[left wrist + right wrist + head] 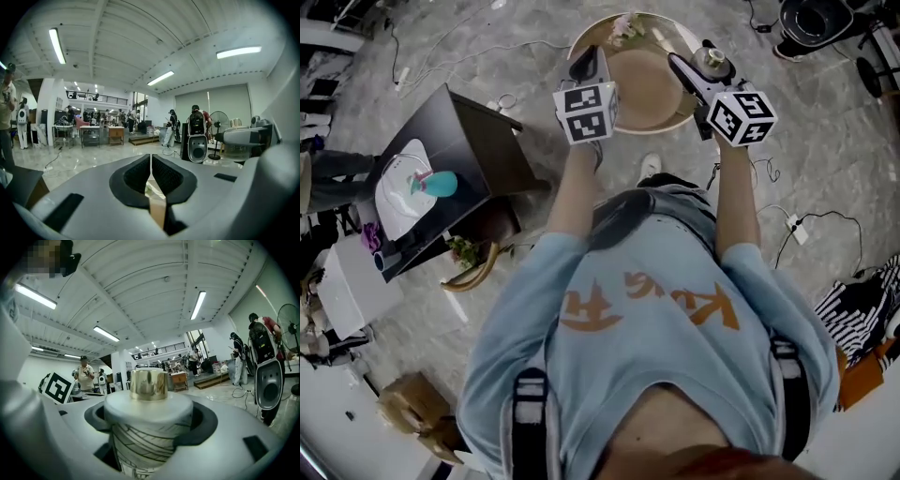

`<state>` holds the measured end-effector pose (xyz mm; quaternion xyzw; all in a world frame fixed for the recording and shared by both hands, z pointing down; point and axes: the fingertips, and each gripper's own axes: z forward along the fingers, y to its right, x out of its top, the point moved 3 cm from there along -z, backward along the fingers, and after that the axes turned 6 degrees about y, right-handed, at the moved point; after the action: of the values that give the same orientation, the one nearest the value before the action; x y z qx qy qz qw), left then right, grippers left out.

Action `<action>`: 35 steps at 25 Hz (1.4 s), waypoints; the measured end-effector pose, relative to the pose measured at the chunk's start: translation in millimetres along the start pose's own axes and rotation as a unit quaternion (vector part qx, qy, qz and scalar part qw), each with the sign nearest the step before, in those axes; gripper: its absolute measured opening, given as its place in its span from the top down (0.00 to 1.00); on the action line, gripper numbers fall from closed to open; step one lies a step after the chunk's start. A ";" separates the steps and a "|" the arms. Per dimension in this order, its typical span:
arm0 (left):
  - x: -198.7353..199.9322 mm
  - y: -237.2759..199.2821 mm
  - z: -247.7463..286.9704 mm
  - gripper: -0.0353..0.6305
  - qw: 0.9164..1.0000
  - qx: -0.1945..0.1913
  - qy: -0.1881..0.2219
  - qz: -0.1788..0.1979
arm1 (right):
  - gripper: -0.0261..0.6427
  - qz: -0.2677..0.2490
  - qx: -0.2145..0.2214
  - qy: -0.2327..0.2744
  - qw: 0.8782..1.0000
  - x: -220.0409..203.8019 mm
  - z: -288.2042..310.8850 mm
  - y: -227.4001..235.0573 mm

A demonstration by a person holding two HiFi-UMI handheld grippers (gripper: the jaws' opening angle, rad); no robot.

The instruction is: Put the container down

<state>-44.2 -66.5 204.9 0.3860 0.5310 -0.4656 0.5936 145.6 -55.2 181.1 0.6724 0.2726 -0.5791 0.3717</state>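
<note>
we hold the right gripper (148, 414) with its jaws clamped on the container (143, 439), one jaw on each side of its body. the container is a white pot with thin black lines drawn over it. it stands upright in the grip, with a white lid (149, 405) on top and a shiny gold knob (148, 384) in the middle of the lid. in the head view the container sits up in the air at the right edge of a round wooden worktop (645, 92). we cannot tell whether its base touches the wood. the left gripper (150, 158) has its jaws together, with only a thin slit between the dark pads (136, 176). nothing is caught in that slit, and a pale strip of surface shows through it lower down. in the head view the left gripper hangs over the left part of the same worktop, just beside the right one, and the marker cubes of both face up at us. a small bunch of flowers (624, 28) lies at the far rim of the worktop. to our left, well apart from the worktop, stands a dark side table (483, 141) with a white plate (394, 197) and a teal thing (442, 184) on it. a tall speaker (197, 143) stands on the shiny floor (84, 159) across the hall.
</note>
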 end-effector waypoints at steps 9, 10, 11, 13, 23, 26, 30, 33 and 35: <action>21.7 34.5 127.0 0.89 1.000 -0.016 0.020 0.005 | 0.42 -0.002 -0.040 0.000 0.999 14.2 41.6 121.0; 17.1 33.4 132.1 0.89 1.000 -0.013 0.015 0.006 | 0.42 0.004 -0.041 -0.005 0.999 9.1 46.1 127.5; 11.0 31.6 136.7 0.89 1.000 -0.009 0.007 0.005 | 0.42 0.009 -0.040 -0.011 0.999 2.8 50.9 133.2; -1.3 26.8 147.1 0.89 1.000 0.001 -0.006 0.000 | 0.42 0.017 -0.034 -0.023 0.999 -9.9 62.2 143.3; -25.3 -32.4 201.9 0.89 0.998 -0.016 -0.051 0.036 | 0.42 0.033 0.008 -0.103 0.994 -95.7 138.5 149.5; -52.2 -51.7 203.1 0.89 0.997 -0.018 -0.069 0.030 | 0.42 0.046 0.002 -0.129 0.991 -132.3 143.8 148.6; -115.4 -66.7 198.3 0.90 0.994 -0.020 -0.110 0.011 | 0.42 0.058 -0.005 -0.173 0.983 -191.5 140.3 142.8; -156.7 -65.4 208.3 0.90 0.991 -0.029 -0.134 0.003 | 0.42 0.079 -0.037 -0.186 0.979 -226.3 130.4 154.1; -177.2 -65.9 213.2 0.90 0.989 -0.033 -0.144 -0.005 | 0.42 0.090 -0.053 -0.194 0.975 -248.2 123.7 157.4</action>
<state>-50.3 -262.1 412.1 0.2928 0.4570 -0.5014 0.6738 155.0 -230.7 447.1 0.5482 0.1635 -0.6477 0.5033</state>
